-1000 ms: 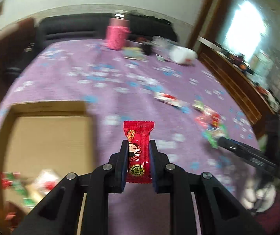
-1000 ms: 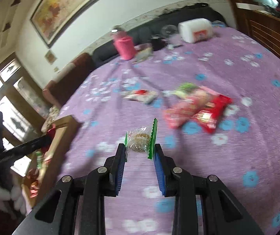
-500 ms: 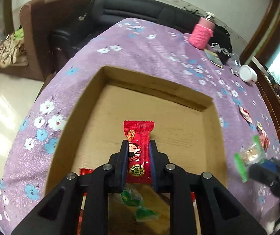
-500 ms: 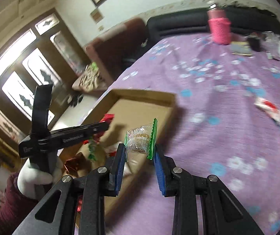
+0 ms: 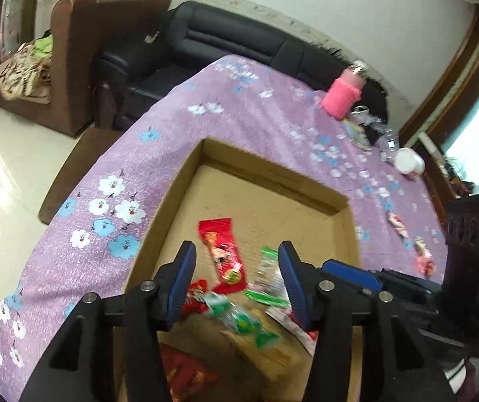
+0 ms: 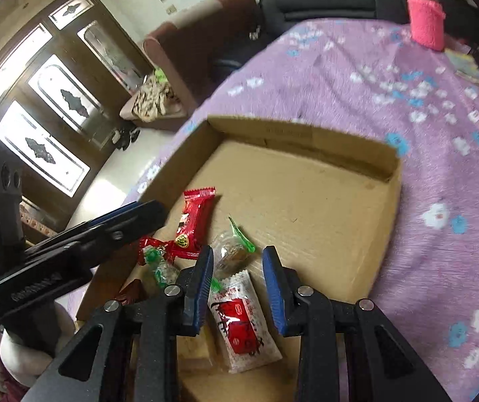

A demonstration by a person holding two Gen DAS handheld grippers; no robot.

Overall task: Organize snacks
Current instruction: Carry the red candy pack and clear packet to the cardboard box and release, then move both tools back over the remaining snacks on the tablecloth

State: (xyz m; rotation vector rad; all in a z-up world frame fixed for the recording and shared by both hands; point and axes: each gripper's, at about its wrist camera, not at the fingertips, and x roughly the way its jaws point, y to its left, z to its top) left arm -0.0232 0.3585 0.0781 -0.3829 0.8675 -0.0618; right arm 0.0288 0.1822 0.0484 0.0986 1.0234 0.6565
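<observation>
Over the shallow brown cardboard tray (image 6: 306, 207) on the purple flowered tablecloth (image 6: 440, 201), the left gripper (image 5: 237, 268) has its jaws opening, nothing pinched; the red foil snack packet (image 5: 222, 251) lies free on the tray floor. Rightward, the right gripper (image 6: 237, 264) is also opening, the clear green-edged wrapped biscuit (image 6: 231, 251) loose between its blue pads.

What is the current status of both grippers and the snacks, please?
Left gripper opening, red snack lying free in cardboard box. Right gripper opening, clear green-edged snack free. Nothing in the way.
</observation>
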